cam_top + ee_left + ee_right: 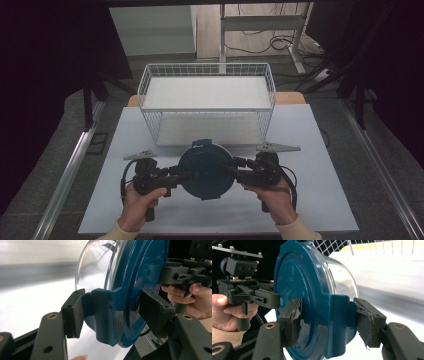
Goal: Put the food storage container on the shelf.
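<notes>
1. Two grippers meet at one thing in the high view: our left gripper (184,176) and right gripper (228,170) each clamp a side clip of a round container with a dark teal lid (205,170). It sits between our hands above the white table (320,200), just in front of the white wire basket (207,102), which stands with nothing in it that we can see. We judge the container is lifted clear of the table, though from above the gap is hard to read.

2. From the left gripper view, the left gripper (112,312) has its two black pads (73,312) clenched on a teal latch tab at the rim, one pad on either face of it. A clear bowl (95,272) bulges beyond the lid (we cannot tell whether anything is inside). Farther off, the other hand (186,296) holds its own tool.

3. From the right gripper view, the right gripper (329,320) grasps the opposite latch tab likewise, with worn pads (293,320) pressed to both sides of it. The basket's mesh shows beyond the bowl.

4. As for progress, we judge the two-handed pickup done. What is left, as far as we can read it, is carrying the container forward and setting it into or onto the basket, then releasing both clips.
</notes>
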### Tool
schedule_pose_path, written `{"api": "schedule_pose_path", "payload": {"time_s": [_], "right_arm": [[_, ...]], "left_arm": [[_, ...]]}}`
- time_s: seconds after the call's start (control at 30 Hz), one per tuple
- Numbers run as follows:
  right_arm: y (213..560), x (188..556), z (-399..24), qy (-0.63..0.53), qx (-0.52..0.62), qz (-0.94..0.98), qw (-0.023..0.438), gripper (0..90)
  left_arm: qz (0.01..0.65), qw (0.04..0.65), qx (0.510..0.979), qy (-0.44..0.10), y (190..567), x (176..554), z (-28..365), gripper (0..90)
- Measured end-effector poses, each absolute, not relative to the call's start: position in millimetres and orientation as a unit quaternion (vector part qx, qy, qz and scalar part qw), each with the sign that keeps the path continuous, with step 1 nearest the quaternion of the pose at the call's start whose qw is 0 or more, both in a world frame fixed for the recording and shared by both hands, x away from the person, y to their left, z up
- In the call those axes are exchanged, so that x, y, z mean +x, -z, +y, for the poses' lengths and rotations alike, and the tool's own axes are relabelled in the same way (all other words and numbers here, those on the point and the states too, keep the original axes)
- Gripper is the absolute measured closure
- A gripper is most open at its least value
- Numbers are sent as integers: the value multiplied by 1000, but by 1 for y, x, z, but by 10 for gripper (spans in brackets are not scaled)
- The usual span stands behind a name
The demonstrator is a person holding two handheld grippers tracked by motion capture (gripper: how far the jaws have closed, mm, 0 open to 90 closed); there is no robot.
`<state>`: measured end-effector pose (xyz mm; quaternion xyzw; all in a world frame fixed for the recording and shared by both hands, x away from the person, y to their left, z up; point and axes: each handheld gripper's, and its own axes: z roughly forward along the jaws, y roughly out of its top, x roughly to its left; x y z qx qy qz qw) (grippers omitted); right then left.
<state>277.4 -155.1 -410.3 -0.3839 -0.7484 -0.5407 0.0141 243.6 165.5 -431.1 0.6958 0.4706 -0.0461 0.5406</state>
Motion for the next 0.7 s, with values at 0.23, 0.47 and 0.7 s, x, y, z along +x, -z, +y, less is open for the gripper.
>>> {"api": "schedule_pose_path", "payload": {"time_s": [0.23,0.47,0.7], "right_arm": [[396,284,-153,548,-366,-752,0,416],[380,294,-154,553,-361,-751,-6,417],[362,303,-156,557,-360,-748,-11,419]], "left_arm": [[461,549,696,31,417,249,168,392],[452,551,702,19,399,261,167,392],[447,553,703,18,379,273,167,392]]}}
